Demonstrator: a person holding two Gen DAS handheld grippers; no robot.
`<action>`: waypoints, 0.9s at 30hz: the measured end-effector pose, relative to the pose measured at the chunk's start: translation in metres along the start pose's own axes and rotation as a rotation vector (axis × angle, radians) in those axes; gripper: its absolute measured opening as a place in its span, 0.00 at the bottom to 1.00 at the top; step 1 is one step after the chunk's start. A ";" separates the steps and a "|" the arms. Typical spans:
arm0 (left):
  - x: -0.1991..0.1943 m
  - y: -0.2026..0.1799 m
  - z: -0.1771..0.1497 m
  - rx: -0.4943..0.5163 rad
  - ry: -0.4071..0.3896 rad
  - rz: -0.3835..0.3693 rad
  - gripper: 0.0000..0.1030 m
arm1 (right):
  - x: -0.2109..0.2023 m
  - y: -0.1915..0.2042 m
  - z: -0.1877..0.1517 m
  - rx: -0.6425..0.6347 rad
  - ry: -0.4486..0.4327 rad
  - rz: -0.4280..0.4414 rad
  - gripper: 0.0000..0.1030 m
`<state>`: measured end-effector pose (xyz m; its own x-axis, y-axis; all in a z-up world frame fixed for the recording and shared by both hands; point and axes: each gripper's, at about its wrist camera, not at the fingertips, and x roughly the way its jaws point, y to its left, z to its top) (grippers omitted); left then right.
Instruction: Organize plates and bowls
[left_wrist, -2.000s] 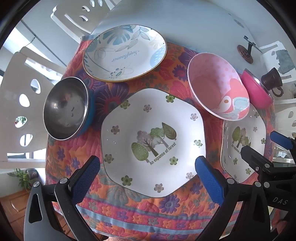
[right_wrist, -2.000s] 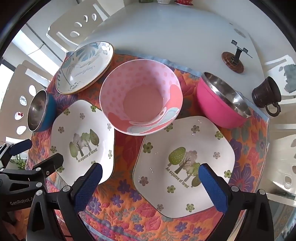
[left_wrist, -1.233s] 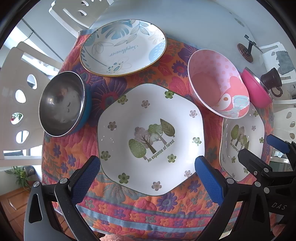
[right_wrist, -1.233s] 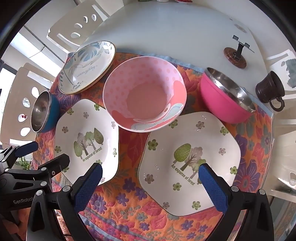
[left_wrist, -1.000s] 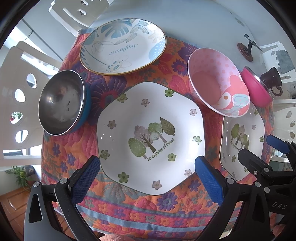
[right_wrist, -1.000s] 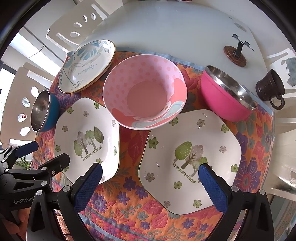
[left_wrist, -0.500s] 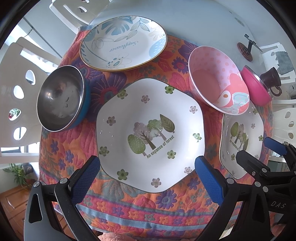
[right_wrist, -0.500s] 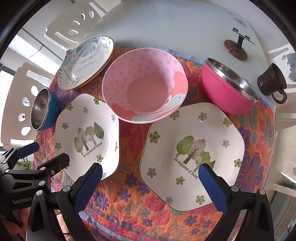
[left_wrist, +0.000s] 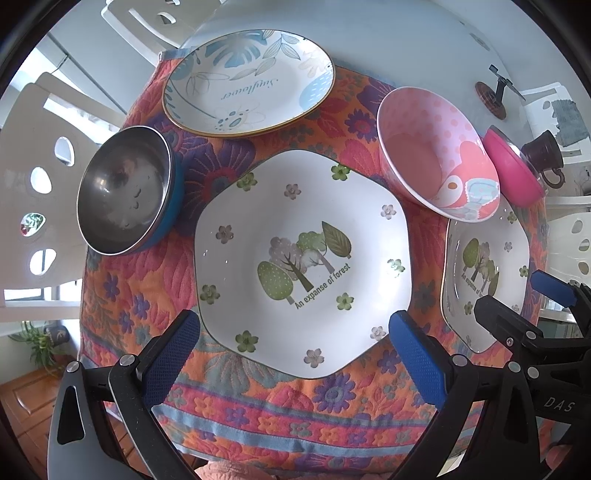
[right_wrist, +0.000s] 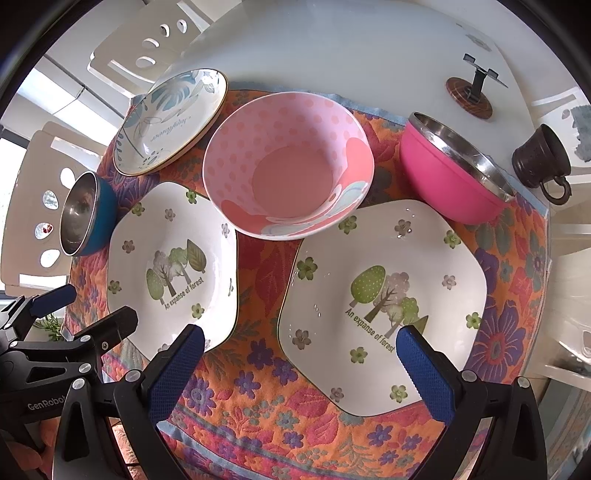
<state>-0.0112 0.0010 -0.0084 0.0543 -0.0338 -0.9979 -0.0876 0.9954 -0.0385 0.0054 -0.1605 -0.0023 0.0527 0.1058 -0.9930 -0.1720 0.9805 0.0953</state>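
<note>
Left wrist view: the left gripper (left_wrist: 291, 343) is held spread wide and empty above the near edge of the quilted floral placemat (left_wrist: 258, 417), framing the left hexagonal white ceramic plate printed with trees (left_wrist: 303, 258). Beside it, at the mat's left edge, sits the steel-lined blue bowl (left_wrist: 125, 192); toward the far edge lies the round gold-rimmed plate with blue leaves (left_wrist: 251, 81). The glazed rim looks thin and slick — a shallow pinch is judged likely to slip, and the soft mat could be dragged along.

Right wrist view: the right gripper (right_wrist: 299, 358) is likewise spread and empty over the right hexagonal tree-printed plate (right_wrist: 384, 295). The pink polka-dot ceramic bowl (right_wrist: 288, 162) appears to overhang both hexagonal plates; whether it touches them cannot be told. Lifting either plate steeply could knock it. The steel-lined pink bowl (right_wrist: 443, 173) stands near the mat's far right corner — close to the dark metal cup (right_wrist: 539, 155) on the white table (right_wrist: 332, 48).
</note>
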 end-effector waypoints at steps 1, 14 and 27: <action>0.000 0.000 0.000 -0.001 0.001 0.000 0.99 | 0.000 0.000 0.000 0.001 0.000 -0.001 1.00; -0.002 0.003 -0.003 -0.009 0.002 0.004 0.99 | -0.001 0.002 -0.001 -0.005 0.002 -0.010 1.00; -0.003 0.004 -0.005 -0.014 0.002 0.011 0.99 | -0.002 0.005 -0.003 -0.011 0.007 -0.011 1.00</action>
<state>-0.0167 0.0042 -0.0053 0.0514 -0.0234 -0.9984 -0.1017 0.9944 -0.0286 0.0012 -0.1564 0.0001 0.0479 0.0940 -0.9944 -0.1819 0.9797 0.0838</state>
